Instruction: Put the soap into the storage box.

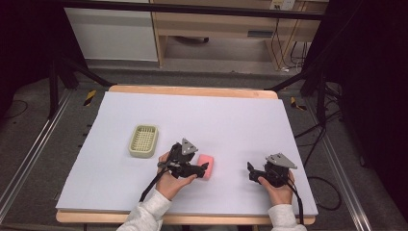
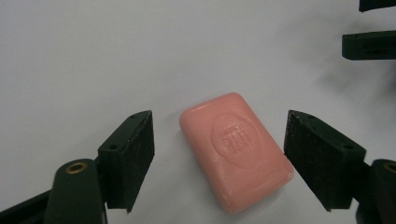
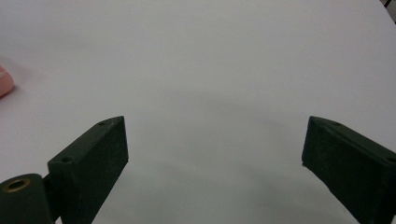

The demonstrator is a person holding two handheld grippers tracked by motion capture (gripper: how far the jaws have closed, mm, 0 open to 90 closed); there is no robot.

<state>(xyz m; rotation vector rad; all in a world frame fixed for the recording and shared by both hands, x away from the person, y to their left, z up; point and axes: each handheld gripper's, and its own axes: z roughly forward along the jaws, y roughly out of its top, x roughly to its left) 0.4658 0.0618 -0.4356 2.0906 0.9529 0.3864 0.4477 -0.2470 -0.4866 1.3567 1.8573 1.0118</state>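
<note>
A pink bar of soap [image 1: 206, 164] lies flat on the white table sheet [image 1: 192, 120], right of centre near the front. My left gripper [image 1: 204, 168] is open and straddles it. In the left gripper view the soap [image 2: 236, 150] sits between the two black pads [image 2: 133, 154], touching neither. My right gripper [image 1: 250, 172] rests low on the sheet to the right, open, with bare sheet between its jaws [image 3: 215, 154]. A sliver of the soap [image 3: 3, 80] shows at that view's left edge. The right gripper's jaw tips [image 2: 369, 44] appear top right in the left gripper view.
A pale green slotted soap dish [image 1: 143, 140] stands on the sheet to the left of the soap. The wooden table edge [image 1: 192, 90] runs along the back. Black frame legs and cables lie on the floor at both sides.
</note>
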